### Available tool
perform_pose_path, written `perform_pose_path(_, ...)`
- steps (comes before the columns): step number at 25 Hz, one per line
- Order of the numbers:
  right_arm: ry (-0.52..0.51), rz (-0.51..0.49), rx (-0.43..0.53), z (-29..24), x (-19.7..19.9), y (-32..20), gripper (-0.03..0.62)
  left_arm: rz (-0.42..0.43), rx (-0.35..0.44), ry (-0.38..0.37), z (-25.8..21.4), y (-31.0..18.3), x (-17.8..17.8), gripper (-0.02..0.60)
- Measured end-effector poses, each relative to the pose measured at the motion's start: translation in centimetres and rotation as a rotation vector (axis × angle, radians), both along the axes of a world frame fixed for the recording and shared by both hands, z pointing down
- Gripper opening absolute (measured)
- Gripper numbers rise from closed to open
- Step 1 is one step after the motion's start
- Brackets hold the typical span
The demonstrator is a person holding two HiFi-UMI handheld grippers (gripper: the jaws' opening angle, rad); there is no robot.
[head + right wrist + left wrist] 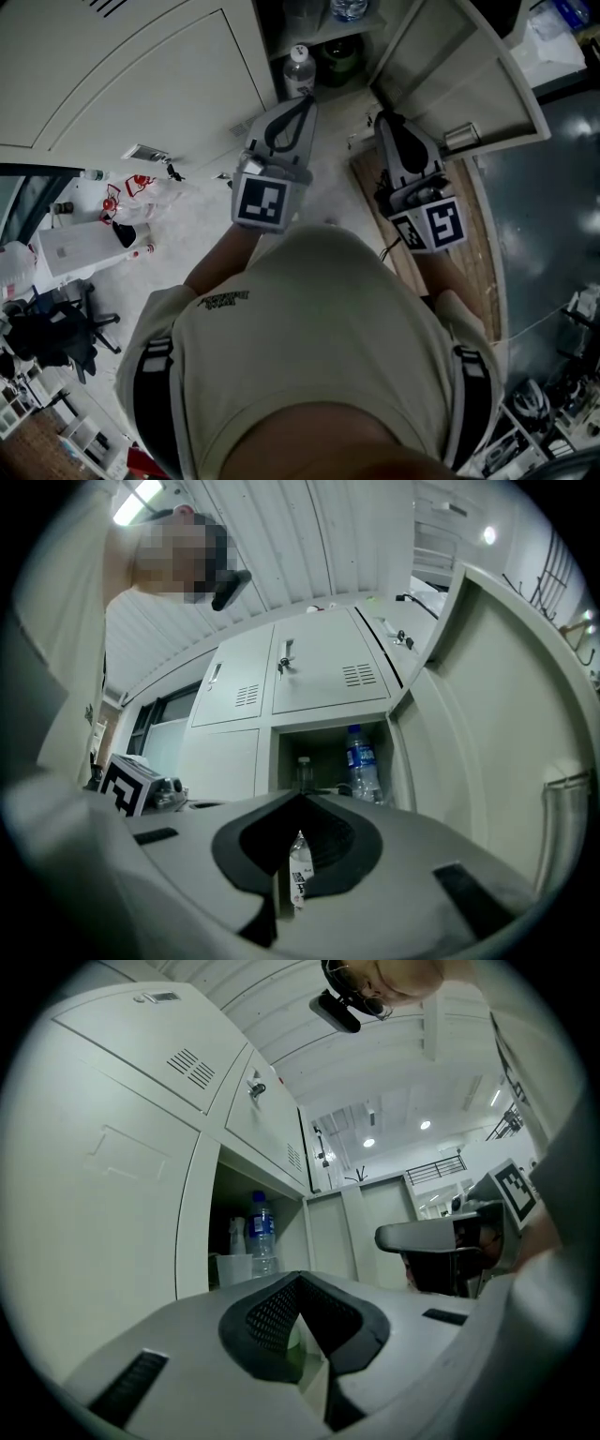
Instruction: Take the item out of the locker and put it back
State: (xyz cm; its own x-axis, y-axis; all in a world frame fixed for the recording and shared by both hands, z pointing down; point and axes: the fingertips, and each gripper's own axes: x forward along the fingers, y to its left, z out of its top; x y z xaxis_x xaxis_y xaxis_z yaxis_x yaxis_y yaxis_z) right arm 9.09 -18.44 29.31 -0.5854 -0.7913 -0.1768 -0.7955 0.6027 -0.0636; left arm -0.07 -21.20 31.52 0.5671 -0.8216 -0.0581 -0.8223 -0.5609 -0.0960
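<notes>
Head view: left tool [302, 101] and right tool [386, 118] were closed, empty.
Bottle [299, 71] at twelve o'clock looked light, smooth, squashy; best held round its middle.
</notes>
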Motion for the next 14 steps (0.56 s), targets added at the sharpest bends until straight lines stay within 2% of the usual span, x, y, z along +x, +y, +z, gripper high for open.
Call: perform_pose_path(14,0.014,-0.009,-0.017,0.55,-0.61,0.18,0.0,0.005,-0.008,-0.01,0.43,0.36,-0.15,0.014)
